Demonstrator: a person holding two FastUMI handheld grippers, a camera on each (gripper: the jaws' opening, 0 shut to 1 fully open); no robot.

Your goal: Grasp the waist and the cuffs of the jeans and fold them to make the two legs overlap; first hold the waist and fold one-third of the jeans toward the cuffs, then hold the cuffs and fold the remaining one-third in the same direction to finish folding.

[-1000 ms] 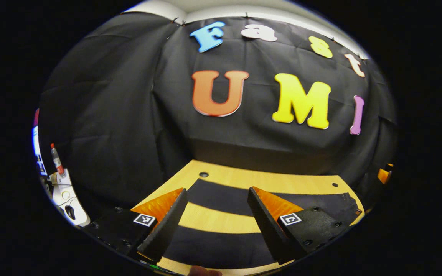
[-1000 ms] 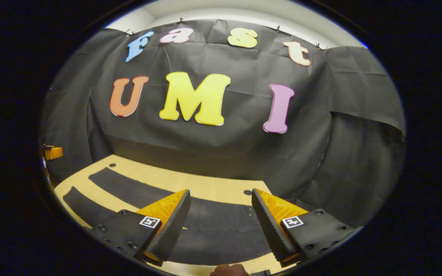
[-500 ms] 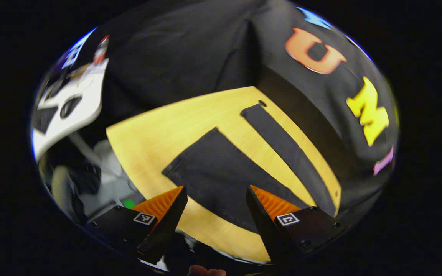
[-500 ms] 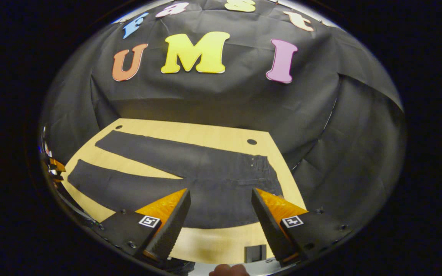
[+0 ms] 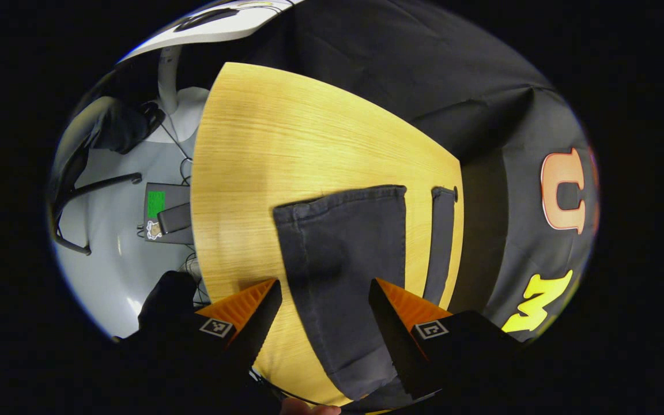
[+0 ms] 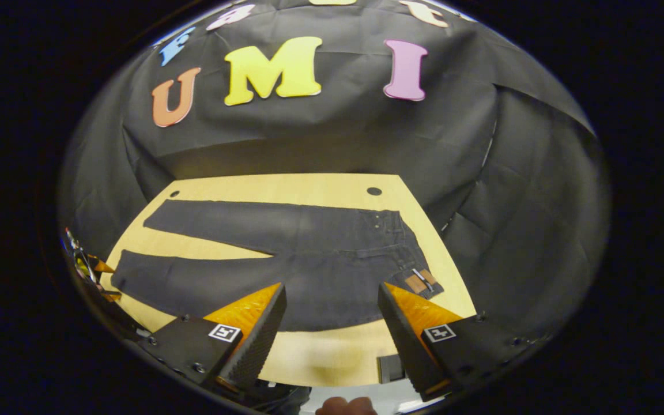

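- On the wooden bench the dark jeans lie flat and fully unfolded, the two legs spread apart in a narrow V with bare wood between them.
- In my right gripper view the waist sits at the right end, with a small tan label near its nearer corner; the legs run away to the left.
- In my left gripper view I look down on the other end: the near leg's cuff is close ahead of me, and the far leg's cuff lies just beyond it, near a small hole in the bench.
- My left gripper hangs above the near leg with its fingers released and nothing between them.
- My right gripper hovers over the near edge of the seat, fingers likewise spread wide and empty.
- I judge the task has not really begun: no fold is made, and the first step, bringing one leg over the other, is the one in hand.
- Next I would need my right fingers lower and further right to pinch the near waist corner, and my left fingers forward to the near cuff's hem.
- Then both should lift together and carry that leg across onto the far one, keeping the fabric taut so the edges line up.
- The cloth looks heavy and limp, so a shallow pinch may slip.
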